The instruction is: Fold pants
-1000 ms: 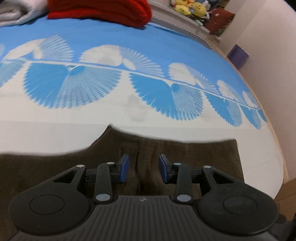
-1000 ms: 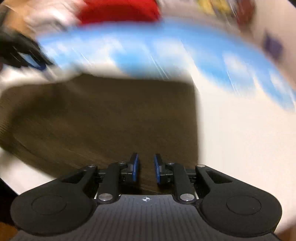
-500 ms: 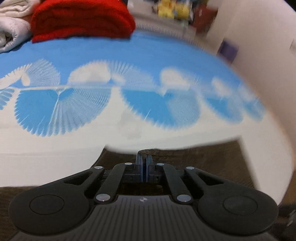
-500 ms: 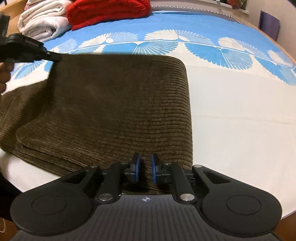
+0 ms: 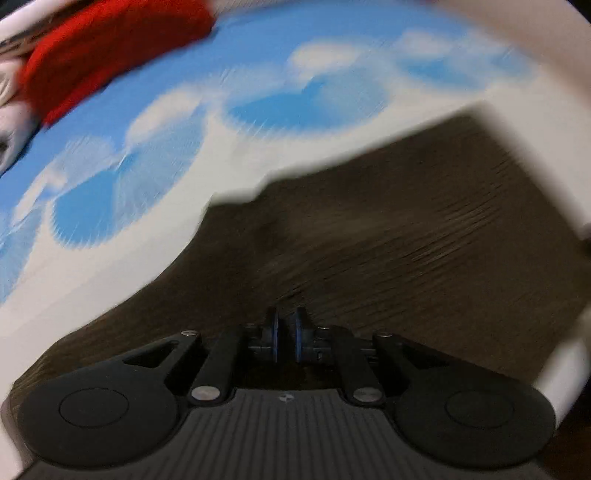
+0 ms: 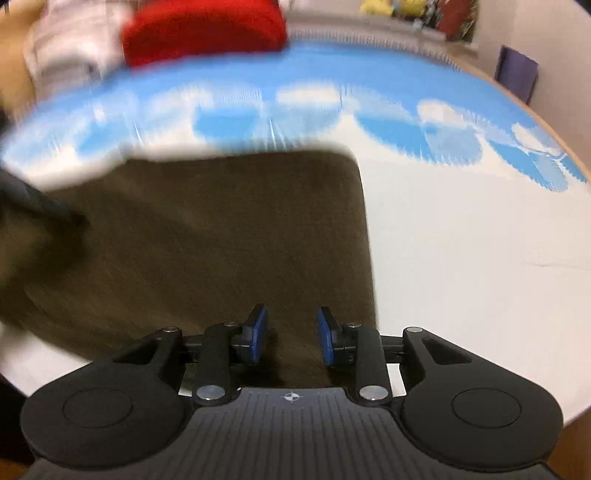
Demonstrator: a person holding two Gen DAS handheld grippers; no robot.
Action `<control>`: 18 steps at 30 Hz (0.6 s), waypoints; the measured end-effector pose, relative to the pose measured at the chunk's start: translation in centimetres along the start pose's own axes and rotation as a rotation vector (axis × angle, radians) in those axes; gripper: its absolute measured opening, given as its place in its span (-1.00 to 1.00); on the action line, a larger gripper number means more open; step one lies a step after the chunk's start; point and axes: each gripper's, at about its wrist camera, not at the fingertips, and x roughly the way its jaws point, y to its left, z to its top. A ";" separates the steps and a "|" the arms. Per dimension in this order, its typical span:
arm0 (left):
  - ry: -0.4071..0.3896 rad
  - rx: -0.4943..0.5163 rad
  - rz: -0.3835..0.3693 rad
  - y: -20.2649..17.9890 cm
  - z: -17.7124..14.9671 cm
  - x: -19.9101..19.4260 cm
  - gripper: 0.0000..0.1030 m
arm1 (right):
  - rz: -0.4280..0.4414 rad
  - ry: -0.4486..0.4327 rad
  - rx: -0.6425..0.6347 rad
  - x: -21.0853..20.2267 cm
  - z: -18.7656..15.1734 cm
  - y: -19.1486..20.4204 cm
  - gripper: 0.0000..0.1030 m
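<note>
The brown corduroy pants (image 6: 221, 236) lie folded on the blue and white bed cover, also in the left wrist view (image 5: 388, 229). My left gripper (image 5: 286, 334) hangs over the pants with its blue pads a narrow gap apart and no cloth between them. It appears as a dark blur at the left of the right wrist view (image 6: 40, 206). My right gripper (image 6: 291, 334) is open over the pants' near right corner, with nothing between the pads. Both views are blurred by motion.
A red folded blanket (image 6: 203, 29) and white towels (image 6: 70, 48) lie at the far end of the bed. Soft toys (image 6: 399, 7) line a shelf beyond. The bed cover (image 6: 461, 236) spreads bare to the right of the pants; its wooden edge curves at the right.
My left gripper let go of the pants' edge and swung over the folded cloth, its pads now slightly apart. My right gripper opened wider over the near right corner.
</note>
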 end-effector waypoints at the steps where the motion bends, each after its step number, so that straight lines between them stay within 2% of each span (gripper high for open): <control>1: -0.046 -0.019 -0.065 -0.1 -0.2 -1.4 -0.82 | 0.002 -0.027 -0.001 -0.3 0.1 0.2 -0.38; 2: -0.082 -0.032 -0.118 -0.3 -0.6 -2.6 -0.82 | -0.005 -0.039 -0.021 -0.3 0.0 0.6 -0.36; 3: -0.072 -0.034 -0.146 -0.6 -1.1 -2.7 -0.81 | -0.013 -0.028 -0.048 0.1 -0.2 1.0 -0.35; 4: 0.024 -0.022 -0.158 -1.3 -2.0 -1.7 -0.79 | -0.022 0.029 -0.061 1.3 -0.5 1.1 -0.34; 5: 0.166 0.006 -0.139 -1.9 -3.4 0.0 -0.75 | -0.035 0.126 -0.059 2.8 -1.1 1.1 -0.34; 6: 0.205 0.044 -0.100 -2.4 -5.0 0.7 -0.68 | -0.041 0.146 -0.055 3.3 -1.5 1.0 -0.34; 8: 0.098 0.077 -0.016 -3.1 -5.1 -1.7 -0.63 | -0.047 0.121 -0.049 2.5 -0.8 1.5 -0.35; 9: 0.021 0.015 -0.009 -2.5 -5.1 -3.4 -0.60 | -0.031 0.085 -0.041 1.5 0.0 1.7 -0.35; 11: -0.072 -0.140 -0.048 -0.4 -5.7 -6.3 -0.47 | 0.001 -0.036 -0.044 -1.0 1.6 2.2 -0.35; 13: -0.130 -0.240 -0.037 1.6 -6.5 -8.7 -0.37 | 0.018 -0.154 -0.066 -3.6 3.5 2.7 -0.33; 15: -0.181 -0.323 -0.015 4.0 -7.9 -11.0 -0.14 | 0.065 -0.238 -0.075 -5.7 5.2 3.0 -0.25; 17: -0.199 -0.399 -0.004 5.9 -8.7 -12.8 -0.09 | 0.123 -0.301 -0.094 -7.1 6.4 3.4 -0.07; 18: -0.204 -0.434 0.006 7.1 -9.6 -13.3 -0.08 | 0.142 -0.320 -0.103 -7.2 6.8 3.6 -0.04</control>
